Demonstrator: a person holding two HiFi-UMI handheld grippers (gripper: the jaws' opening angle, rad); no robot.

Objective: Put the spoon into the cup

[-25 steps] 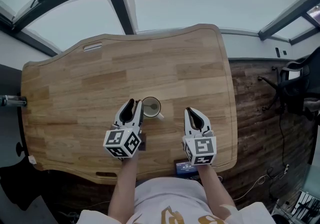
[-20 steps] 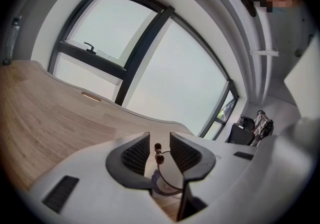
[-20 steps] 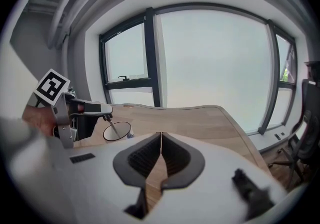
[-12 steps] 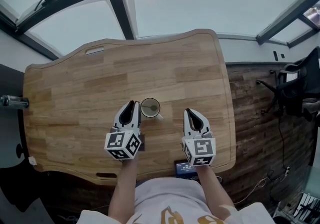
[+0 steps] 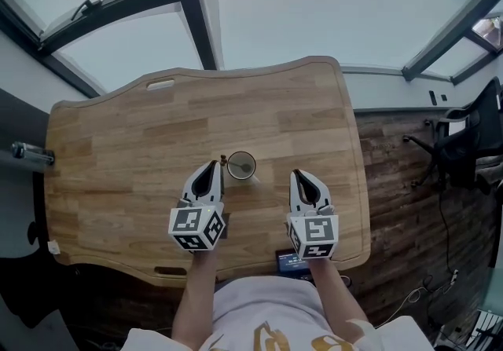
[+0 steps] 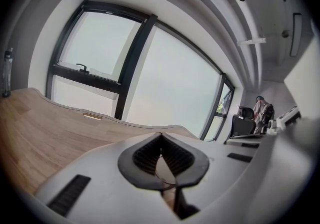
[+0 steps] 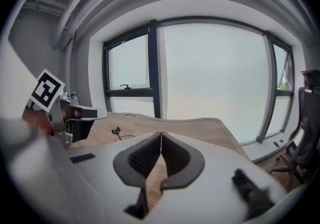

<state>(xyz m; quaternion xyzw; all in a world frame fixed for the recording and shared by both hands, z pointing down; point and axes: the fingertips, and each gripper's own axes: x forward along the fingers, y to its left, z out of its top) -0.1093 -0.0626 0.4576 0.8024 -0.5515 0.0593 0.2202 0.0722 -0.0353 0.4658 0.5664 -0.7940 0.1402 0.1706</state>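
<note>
The slim spoon [image 5: 225, 160] is standing in the pale handled cup [image 5: 242, 166] on the wooden tabletop [image 5: 118, 153]. The left tool [image 5: 211, 163] just beside it has just been closing and is now pinching together on nothing. The right tool [image 5: 296, 174] is also sitting closed and empty.

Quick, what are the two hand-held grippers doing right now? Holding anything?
Left hand-held gripper: jaws have just closed, shut, holding nothing.
Right hand-held gripper: shut, holding nothing.
</note>
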